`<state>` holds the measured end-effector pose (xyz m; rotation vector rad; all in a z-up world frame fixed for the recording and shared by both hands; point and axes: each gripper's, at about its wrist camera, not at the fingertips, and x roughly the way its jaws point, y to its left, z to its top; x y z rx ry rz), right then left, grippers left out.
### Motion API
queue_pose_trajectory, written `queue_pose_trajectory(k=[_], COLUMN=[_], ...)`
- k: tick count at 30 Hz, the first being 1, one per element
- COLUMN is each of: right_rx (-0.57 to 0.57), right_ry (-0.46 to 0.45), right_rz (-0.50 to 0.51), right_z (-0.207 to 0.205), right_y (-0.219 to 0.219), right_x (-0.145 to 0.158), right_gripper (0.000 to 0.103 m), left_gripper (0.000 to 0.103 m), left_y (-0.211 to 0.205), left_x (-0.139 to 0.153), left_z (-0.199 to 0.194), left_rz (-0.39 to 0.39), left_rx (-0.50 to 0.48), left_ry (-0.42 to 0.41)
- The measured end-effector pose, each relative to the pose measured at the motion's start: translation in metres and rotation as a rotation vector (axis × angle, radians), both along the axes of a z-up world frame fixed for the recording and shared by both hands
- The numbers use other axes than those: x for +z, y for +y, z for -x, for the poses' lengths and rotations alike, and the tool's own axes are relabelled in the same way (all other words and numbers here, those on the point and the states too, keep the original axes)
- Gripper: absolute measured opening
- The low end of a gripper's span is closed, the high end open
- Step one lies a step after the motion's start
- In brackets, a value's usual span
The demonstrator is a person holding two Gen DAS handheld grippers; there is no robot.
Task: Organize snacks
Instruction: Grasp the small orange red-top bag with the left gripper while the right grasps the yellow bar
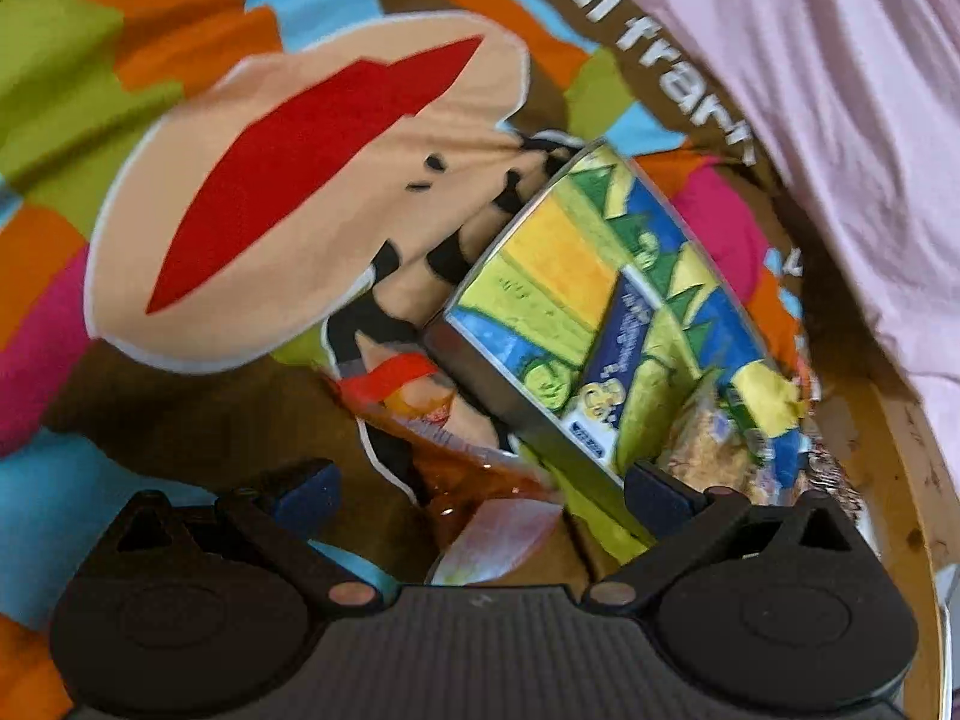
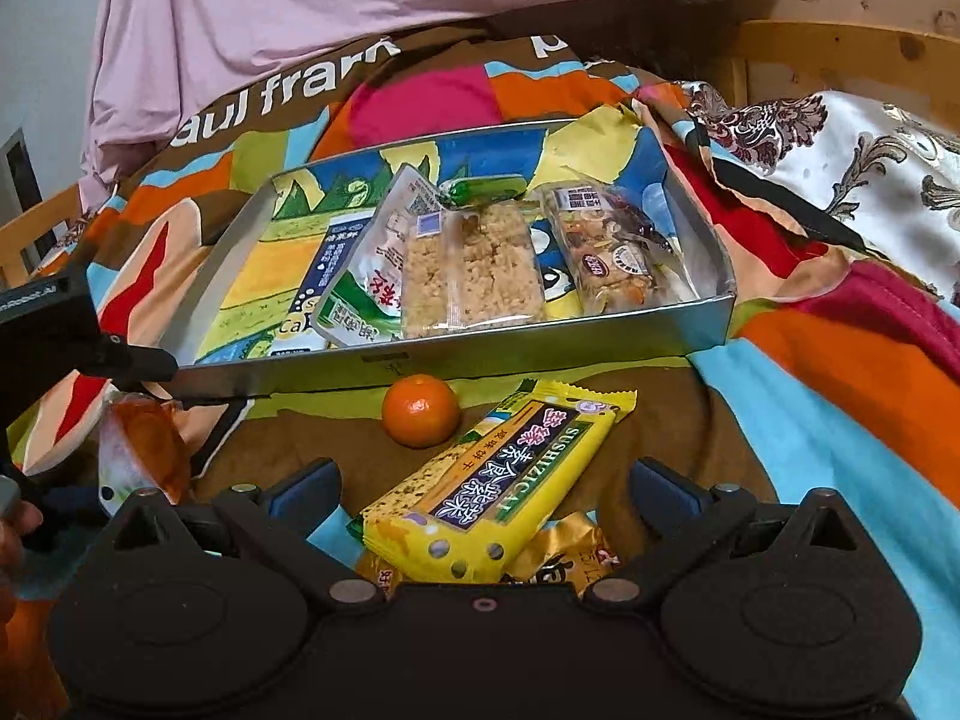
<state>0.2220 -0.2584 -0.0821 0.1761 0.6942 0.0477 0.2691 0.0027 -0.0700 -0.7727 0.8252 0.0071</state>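
Observation:
A shallow silver tin box point(image 2: 492, 354) with a colourful printed inside lies on the bedspread and holds a rice-crisp pack point(image 2: 471, 273), a white-green pack point(image 2: 366, 276) and a nut-mix pack point(image 2: 612, 252). In front of it lie a mandarin point(image 2: 421, 411) and a yellow cracker pack point(image 2: 504, 480) over a gold wrapper point(image 2: 570, 558). My right gripper point(image 2: 480, 492) is open around the yellow pack's near end. My left gripper point(image 1: 480, 492) is open at the tin's point(image 1: 498, 378) near corner, above an orange jelly-cup pack point(image 1: 474, 480), which also shows at left in the right wrist view point(image 2: 144, 450).
A colourful cartoon bedspread point(image 1: 300, 180) covers the surface. A pink sheet point(image 2: 360, 0) lies behind the tin. A wooden bed frame point(image 2: 840, 48) and a patterned satin cloth point(image 2: 840, 150) are at the right. The left gripper's body point(image 2: 60, 324) is by the tin's left corner.

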Motion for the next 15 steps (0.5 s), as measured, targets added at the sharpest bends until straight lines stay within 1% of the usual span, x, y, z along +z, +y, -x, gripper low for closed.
queue_pose_trajectory(k=[3, 6, 7, 8, 9, 11, 13, 15], right_rx=[0.011, 0.02, 0.021, 0.021, 0.02, 0.019, 0.019, 0.023], right_ry=[0.0, -0.002, -0.002, -0.002, -0.002, -0.002, -0.007, -0.011], right_rz=[0.023, 0.042, 0.048, 0.053, 0.061, 0.072, 0.088, 0.113], right_z=[-0.001, 0.0, 0.0, 0.001, 0.001, 0.002, 0.003, 0.004], right_y=[0.003, 0.006, 0.007, 0.007, 0.008, 0.009, 0.011, 0.014], right_x=[-0.002, -0.002, -0.001, -0.001, -0.001, 0.0, 0.0, 0.0], right_gripper=[0.103, 0.1, 0.098, 0.097, 0.095, 0.093, 0.093, 0.093], left_gripper=[0.102, 0.102, 0.1, 0.095, 0.092, 0.084, 0.079, 0.078], left_y=[-0.004, -0.008, -0.01, -0.012, -0.014, -0.017, -0.019, -0.021], left_x=[-0.007, -0.007, -0.007, -0.005, -0.004, -0.001, 0.001, 0.004], left_z=[-0.007, -0.009, -0.009, -0.008, -0.008, -0.005, -0.001, 0.004], left_rz=[-0.016, -0.04, -0.056, -0.078, -0.103, -0.137, -0.149, -0.164], left_rx=[0.019, 0.026, 0.028, 0.037, 0.044, 0.053, 0.051, 0.051], left_ry=[0.042, 0.045, 0.049, 0.056, 0.066, 0.075, 0.061, 0.05])
